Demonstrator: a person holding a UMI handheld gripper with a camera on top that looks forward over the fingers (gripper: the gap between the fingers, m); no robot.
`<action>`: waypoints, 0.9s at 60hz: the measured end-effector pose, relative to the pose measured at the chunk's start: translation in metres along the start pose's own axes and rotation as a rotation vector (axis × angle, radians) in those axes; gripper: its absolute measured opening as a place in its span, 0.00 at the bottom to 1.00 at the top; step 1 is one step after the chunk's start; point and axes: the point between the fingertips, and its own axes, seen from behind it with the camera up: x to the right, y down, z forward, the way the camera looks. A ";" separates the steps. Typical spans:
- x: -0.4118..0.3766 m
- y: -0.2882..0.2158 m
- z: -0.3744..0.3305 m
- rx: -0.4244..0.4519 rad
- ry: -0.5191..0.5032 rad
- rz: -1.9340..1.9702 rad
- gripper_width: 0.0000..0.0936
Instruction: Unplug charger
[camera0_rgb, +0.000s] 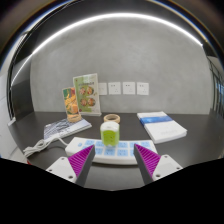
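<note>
Gripper view: the hand-held gripper (113, 166) stood open, its two purple-padded fingers (82, 156) spread wide and pressing on nothing. Just ahead of them, and partly spanning the gap between them, a white power strip (112, 152) lay flat on the dark surface (185, 150); this strip serves as the landmark below. A green and white charger (110, 130) stood upright, plugged into the strip's top, beyond the fingertips and untouched by them. The near edge of the strip was cut off by the fingers, and its sockets could not be made out. A white cable (42, 145) ran away from the strip's left end, its far course hard to follow. Behind and left of the strip a printed leaflet stand (83, 98) stood upright, its text illegible, with a small white object (58, 127) at its foot, not identifiable. To the right of the strip, well apart, lay a blue and white book (160, 124). Wall sockets (122, 88) showed on the grey wall behind.
</note>
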 end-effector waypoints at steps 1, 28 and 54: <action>-0.005 -0.003 0.011 0.006 0.002 -0.011 0.86; 0.001 -0.013 0.136 0.035 0.185 0.057 0.42; 0.148 -0.181 0.056 0.262 0.383 -0.117 0.39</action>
